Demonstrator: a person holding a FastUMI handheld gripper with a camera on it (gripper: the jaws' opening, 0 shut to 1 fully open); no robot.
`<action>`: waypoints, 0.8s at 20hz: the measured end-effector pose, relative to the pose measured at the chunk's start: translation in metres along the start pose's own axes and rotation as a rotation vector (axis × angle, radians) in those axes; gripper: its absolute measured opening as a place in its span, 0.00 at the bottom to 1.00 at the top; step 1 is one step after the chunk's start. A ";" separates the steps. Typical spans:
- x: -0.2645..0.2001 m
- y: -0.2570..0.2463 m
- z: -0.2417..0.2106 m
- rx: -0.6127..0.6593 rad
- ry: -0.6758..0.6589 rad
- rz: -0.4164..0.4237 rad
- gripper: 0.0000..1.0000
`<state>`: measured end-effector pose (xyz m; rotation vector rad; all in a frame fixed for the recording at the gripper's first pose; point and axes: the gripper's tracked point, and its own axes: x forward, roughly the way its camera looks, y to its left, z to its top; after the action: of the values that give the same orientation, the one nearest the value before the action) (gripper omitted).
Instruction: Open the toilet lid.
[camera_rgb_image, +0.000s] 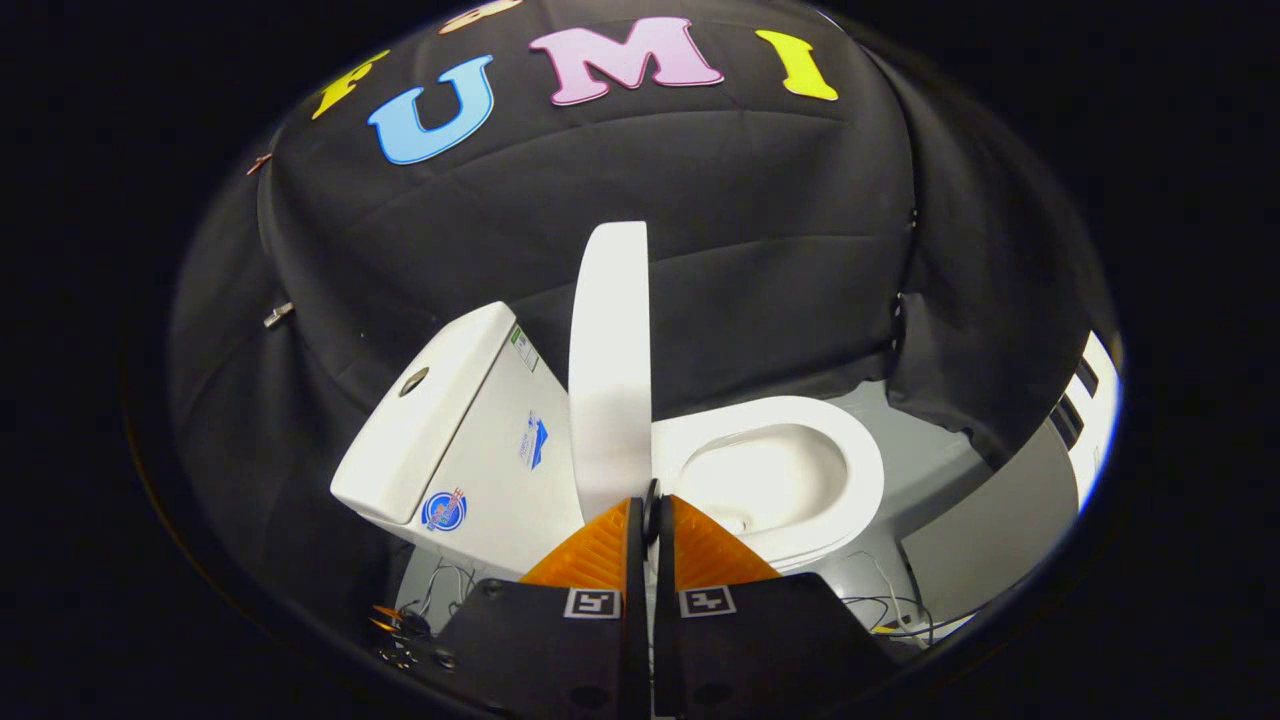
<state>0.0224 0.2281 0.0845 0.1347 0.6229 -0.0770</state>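
The gripper sits low at six o'clock, its two fingers drawn almost together with only a thin slit between them, and in that slit there's a small dark tab caught right at the tips. The toilet lid stands raised, close to upright and seen nearly edge-on, rising from just ahead of the fingertips toward twelve o'clock; its lower edge comes down right to the tips. Whether the fingers are pressing on the lid itself or just on that dark bit, I cannot tell from here, the contact is too small and tucked in. At about two o'clock from the fingertips the toilet bowl lies open, its white seat ring flat around a shaded oval basin. Over at ten o'clock the cistern leans across the view, a round flush button on its top and stickers on its side wall. Down at eight o'clock, below the cistern, a tangle of thin wires lies on the floor, and more cable trails at four o'clock beside the base of the bowl. A grey panel stands off at three to four o'clock, well apart from the bowl.
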 end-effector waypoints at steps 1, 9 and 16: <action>0.000 0.005 -0.001 -0.019 0.002 -0.018 0.07; 0.001 0.050 -0.007 -0.117 0.001 -0.070 0.08; 0.007 0.079 -0.014 -0.176 -0.003 -0.141 0.08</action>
<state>0.0293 0.3080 0.0774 -0.0801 0.6329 -0.1584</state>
